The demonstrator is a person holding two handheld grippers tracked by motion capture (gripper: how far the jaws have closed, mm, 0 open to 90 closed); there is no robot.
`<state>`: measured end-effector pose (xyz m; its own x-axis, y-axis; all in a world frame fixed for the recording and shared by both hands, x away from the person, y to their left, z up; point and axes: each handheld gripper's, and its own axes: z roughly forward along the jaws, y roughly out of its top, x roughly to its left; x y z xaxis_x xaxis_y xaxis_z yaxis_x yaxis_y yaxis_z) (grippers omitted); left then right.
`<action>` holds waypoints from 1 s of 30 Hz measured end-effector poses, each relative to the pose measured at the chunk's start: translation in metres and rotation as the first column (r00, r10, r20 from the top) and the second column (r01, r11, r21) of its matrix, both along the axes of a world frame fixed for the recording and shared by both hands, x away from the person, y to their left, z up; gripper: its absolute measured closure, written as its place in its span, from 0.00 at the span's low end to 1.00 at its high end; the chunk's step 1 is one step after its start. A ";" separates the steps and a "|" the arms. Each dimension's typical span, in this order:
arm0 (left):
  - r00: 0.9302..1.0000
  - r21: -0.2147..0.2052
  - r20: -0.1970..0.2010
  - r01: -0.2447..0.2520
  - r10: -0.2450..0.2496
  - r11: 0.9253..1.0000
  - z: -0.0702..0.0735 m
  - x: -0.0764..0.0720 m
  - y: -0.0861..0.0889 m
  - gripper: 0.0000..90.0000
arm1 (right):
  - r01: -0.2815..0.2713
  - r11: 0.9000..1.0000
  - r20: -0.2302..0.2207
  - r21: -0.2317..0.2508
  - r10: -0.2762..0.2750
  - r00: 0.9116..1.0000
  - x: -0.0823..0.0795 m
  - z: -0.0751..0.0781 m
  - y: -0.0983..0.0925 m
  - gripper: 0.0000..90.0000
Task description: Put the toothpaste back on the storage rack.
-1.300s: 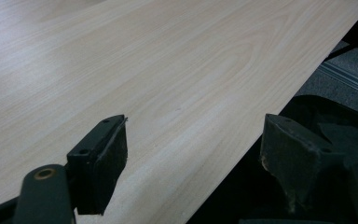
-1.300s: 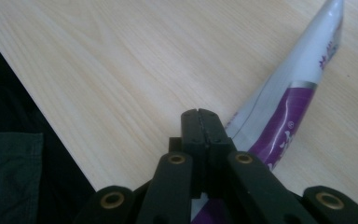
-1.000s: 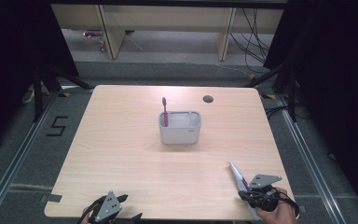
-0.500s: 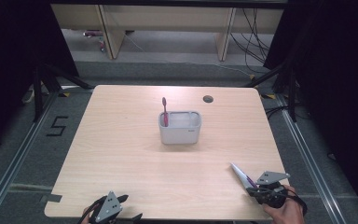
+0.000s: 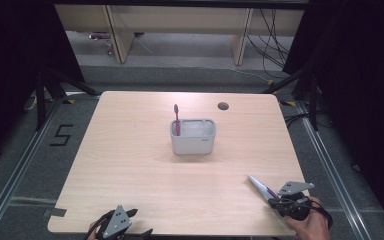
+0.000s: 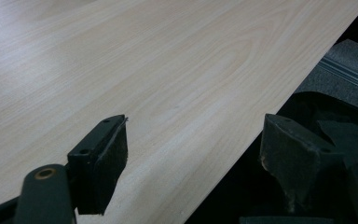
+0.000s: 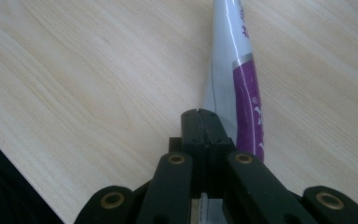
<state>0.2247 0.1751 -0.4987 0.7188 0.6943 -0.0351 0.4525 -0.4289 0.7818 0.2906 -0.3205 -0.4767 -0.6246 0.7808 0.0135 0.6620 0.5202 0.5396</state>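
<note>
A white and purple toothpaste tube [image 5: 259,186] sticks out over the wooden table [image 5: 130,165] near its front right corner. My right gripper [image 5: 276,202] is shut on its near end. In the right gripper view the jaws meet [image 7: 199,113] and the tube [image 7: 242,79] runs on past them, slanting up to the right. A grey container [image 5: 192,140] stands mid-table with a magenta toothbrush [image 5: 176,119] upright in its left part. My left gripper [image 5: 140,223] rests at the front left edge. It stands open [image 6: 196,140] with nothing between its pads [image 6: 114,154].
A round cable hole [image 5: 223,106] sits near the table's far edge. The table's front edge [image 6: 223,172] runs right under the left jaws, with dark floor beyond. Metal rails [image 5: 15,170] flank the table on both sides.
The right hand has shifted a little to the right with the tube, which now lies at a flatter slant. The left gripper has stayed put.
</note>
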 end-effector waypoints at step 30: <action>1.000 -0.012 -0.003 0.003 -0.003 1.000 -0.001 0.003 -0.002 0.25 | 0.009 0.989 -0.100 -0.147 -0.024 0.995 0.028 0.019 0.001 0.50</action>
<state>0.2278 0.1731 -0.5000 0.7207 0.6918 -0.0455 0.4539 -0.4212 0.7852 0.3187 -0.3194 -0.4578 -0.6131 0.7890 -0.0394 0.7181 0.5774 0.3886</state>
